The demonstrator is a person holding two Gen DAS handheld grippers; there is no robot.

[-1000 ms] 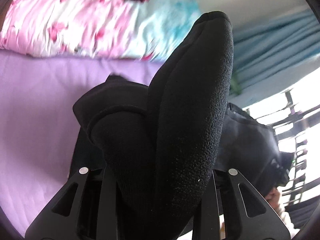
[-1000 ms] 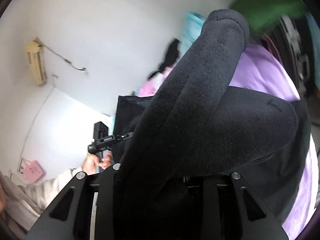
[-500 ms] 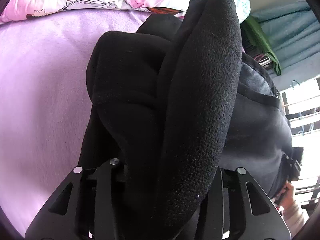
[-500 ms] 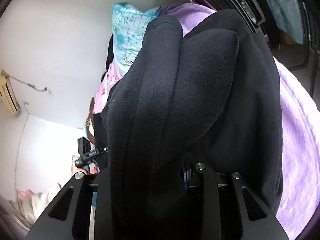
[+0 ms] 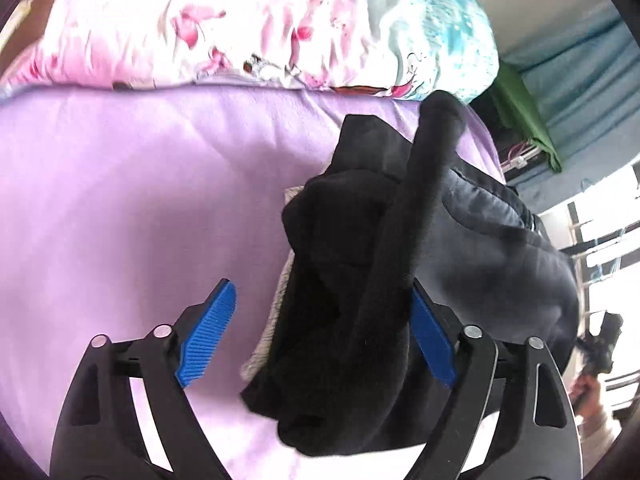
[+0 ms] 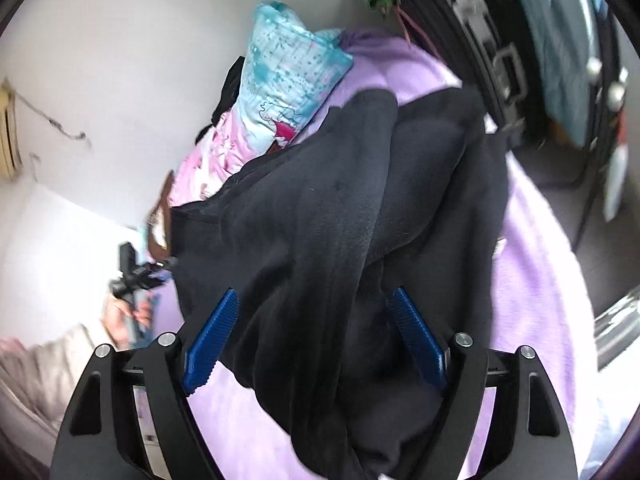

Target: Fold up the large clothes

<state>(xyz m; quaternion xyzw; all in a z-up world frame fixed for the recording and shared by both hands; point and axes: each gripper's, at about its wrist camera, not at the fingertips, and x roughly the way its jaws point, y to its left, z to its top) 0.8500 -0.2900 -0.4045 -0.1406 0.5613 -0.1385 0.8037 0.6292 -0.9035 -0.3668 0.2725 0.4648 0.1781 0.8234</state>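
- Left gripper [image 5: 320, 334], left wrist view: its jaws have just been opening and stand apart; the black garment [image 5: 360, 264] lies loosely between the blue pads [image 5: 208, 332], brushing the right one but not pinched
- Against the floral quilt [image 5: 248, 28] as landmark, the garment sits nearer the camera than it, heaped on the purple bed sheet [image 5: 120, 200], with a thick fold standing up toward the quilt's blue end
- Right gripper [image 6: 316, 338], right wrist view: its jaws have also just been opening and are spread wide; the same garment [image 6: 340, 208] drapes across the gap, unclamped
- From this side the garment stretches from the gripper up to just below the quilt [image 6: 288, 76], the sheet [image 6: 536, 264] showing bare to its right
- The person's other hand [image 6: 128, 312] with the left gripper shows at the far left edge of the cloth
- Judgement: the fold is being laid down; draw both grippers straight back so the pads do not snag the fleece, then flatten the raised ridge before the next fold
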